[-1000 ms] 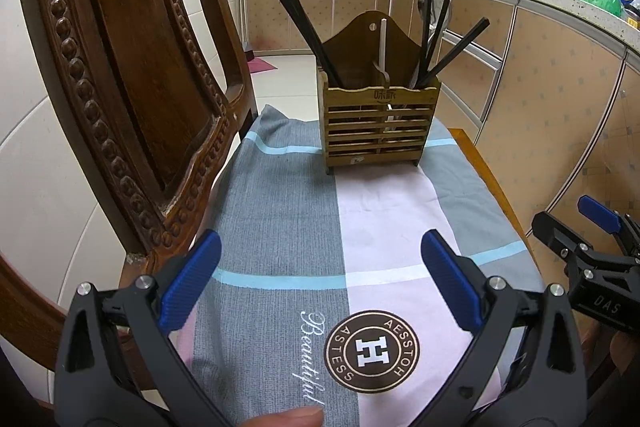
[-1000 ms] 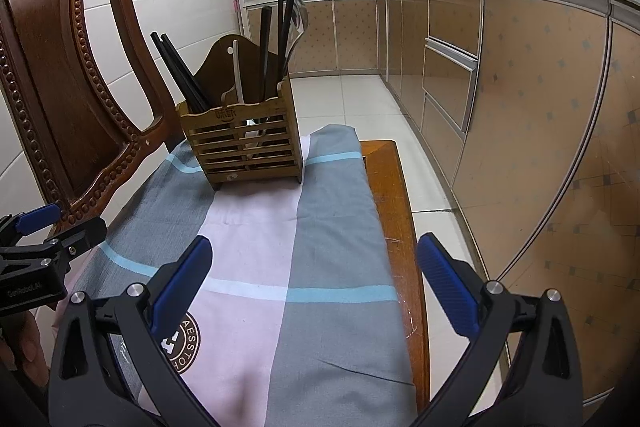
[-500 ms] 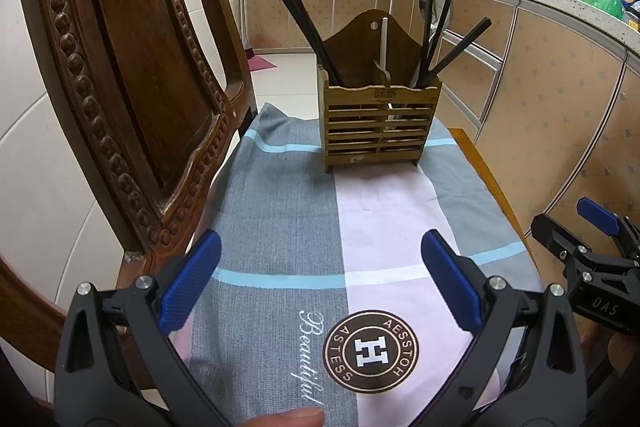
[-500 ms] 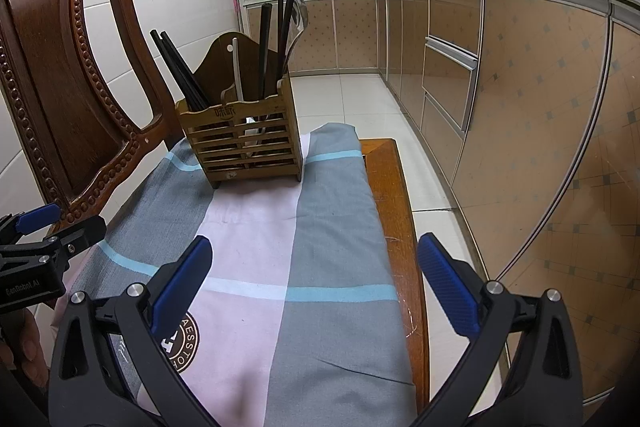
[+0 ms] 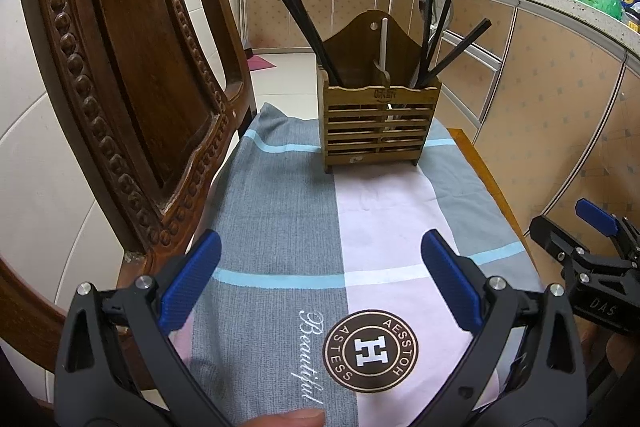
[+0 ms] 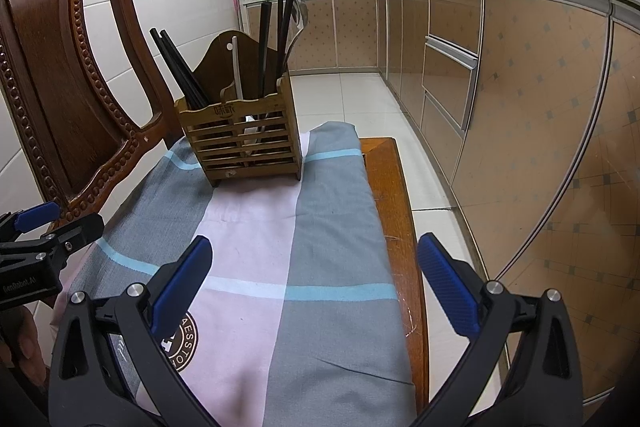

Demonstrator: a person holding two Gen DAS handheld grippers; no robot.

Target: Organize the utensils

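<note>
Up ahead of both hand-held grippers, a big brown chair back [image 5: 120, 75] stood off to the left. A striped cloth [image 5: 280, 211] lay under them. Straight in front sat the wooden holder [image 5: 378, 125], with black chopsticks [image 5: 310, 35] and a white spoon [image 5: 383, 47] standing inside. The left hand-held gripper [image 5: 320, 283] and the right hand-held gripper [image 6: 314, 285] were both wide open and held nothing.

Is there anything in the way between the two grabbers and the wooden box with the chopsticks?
Nothing visible. Only flat cloth lies between the open left gripper, the open right gripper and the wooden box. The chair back stands off to the left side.
</note>
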